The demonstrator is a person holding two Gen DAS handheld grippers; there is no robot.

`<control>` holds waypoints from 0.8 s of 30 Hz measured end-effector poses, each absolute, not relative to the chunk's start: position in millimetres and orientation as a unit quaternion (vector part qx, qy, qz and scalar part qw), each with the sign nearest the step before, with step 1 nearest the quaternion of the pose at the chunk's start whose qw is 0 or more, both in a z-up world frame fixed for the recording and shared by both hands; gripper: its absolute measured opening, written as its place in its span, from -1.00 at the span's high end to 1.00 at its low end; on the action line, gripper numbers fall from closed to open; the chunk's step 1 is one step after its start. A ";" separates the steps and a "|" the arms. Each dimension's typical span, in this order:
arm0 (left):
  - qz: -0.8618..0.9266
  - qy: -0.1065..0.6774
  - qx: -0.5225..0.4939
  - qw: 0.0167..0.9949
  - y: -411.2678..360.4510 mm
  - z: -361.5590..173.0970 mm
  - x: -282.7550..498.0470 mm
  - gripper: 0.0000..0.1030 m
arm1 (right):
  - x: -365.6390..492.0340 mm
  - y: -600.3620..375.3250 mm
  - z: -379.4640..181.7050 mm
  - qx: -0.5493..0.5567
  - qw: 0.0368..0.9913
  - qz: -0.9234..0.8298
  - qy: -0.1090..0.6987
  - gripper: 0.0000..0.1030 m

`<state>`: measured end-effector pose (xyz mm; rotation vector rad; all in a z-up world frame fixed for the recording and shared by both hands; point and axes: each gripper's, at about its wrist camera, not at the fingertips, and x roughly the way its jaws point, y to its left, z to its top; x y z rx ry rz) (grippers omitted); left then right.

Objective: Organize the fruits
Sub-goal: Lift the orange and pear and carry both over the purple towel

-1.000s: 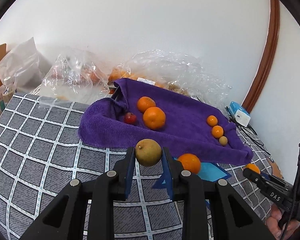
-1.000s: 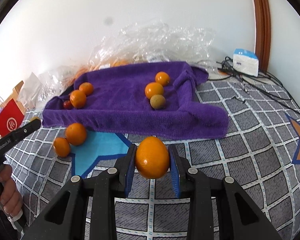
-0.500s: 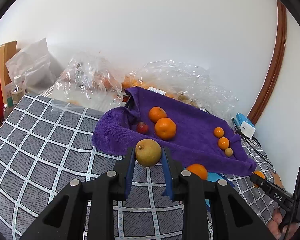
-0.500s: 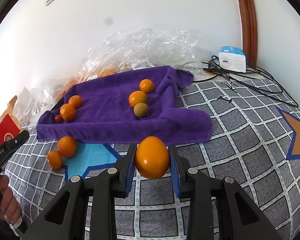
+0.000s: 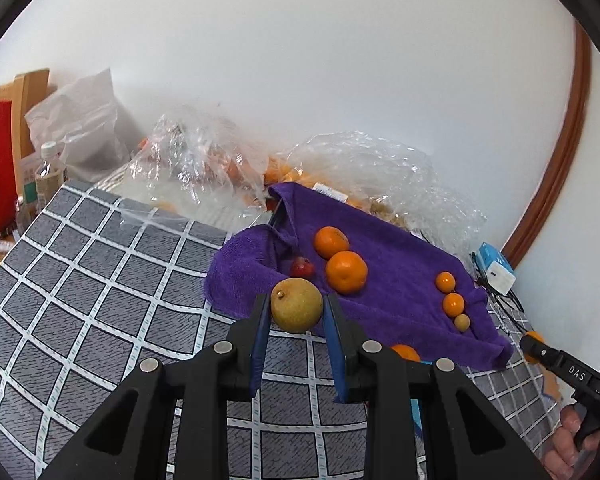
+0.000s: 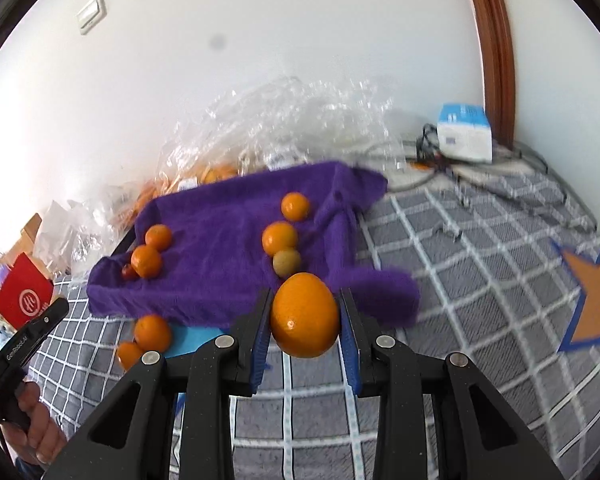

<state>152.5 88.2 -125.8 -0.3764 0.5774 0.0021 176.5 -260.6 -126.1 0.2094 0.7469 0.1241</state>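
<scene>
left wrist: claw [image 5: 296, 312] grips pear [image 5: 296, 305].

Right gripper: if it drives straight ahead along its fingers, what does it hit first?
Likely the near raised edge of the purple towel, just beyond the orange held in the right gripper. The small tan fruit lies behind that edge. Depth is uncertain.

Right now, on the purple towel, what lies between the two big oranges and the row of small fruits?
Nothing: bare purple towel separates the two big oranges from the row of small fruits, seen in both wrist views.
</scene>
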 end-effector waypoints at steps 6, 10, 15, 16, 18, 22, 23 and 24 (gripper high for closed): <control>-0.008 0.283 -0.190 0.940 99.6 -99.4 163.5 0.51 | 202.7 -243.9 -108.9 0.074 0.928 0.078 0.356 0.39; -0.015 0.283 -0.184 0.941 100.6 -82.4 175.6 0.51 | 228.5 -224.6 -114.5 0.065 0.919 0.106 0.374 0.39; -0.018 0.290 -0.167 0.942 94.0 -77.7 195.7 0.51 | 253.9 -198.0 -134.3 0.029 0.909 0.122 0.397 0.39; -0.021 0.296 -0.170 0.940 93.1 -80.0 200.8 0.51 | 257.3 -194.2 -140.0 0.023 0.906 0.125 0.403 0.39; -0.027 0.306 -0.172 0.936 90.4 -84.5 209.3 0.51 | 264.6 -190.2 -153.1 0.019 0.899 0.126 0.419 0.39; -0.037 0.333 -0.163 0.928 81.2 -98.7 229.9 0.51 | 274.7 -194.0 -172.2 0.037 0.886 0.129 0.443 0.39; -0.039 0.339 -0.162 0.926 79.1 -102.3 233.7 0.51 | 276.5 -194.6 -174.8 0.042 0.884 0.131 0.447 0.39; -0.038 0.348 -0.158 0.923 76.9 -107.4 238.1 0.51 | 278.1 -194.3 -177.5 0.044 0.882 0.133 0.450 0.39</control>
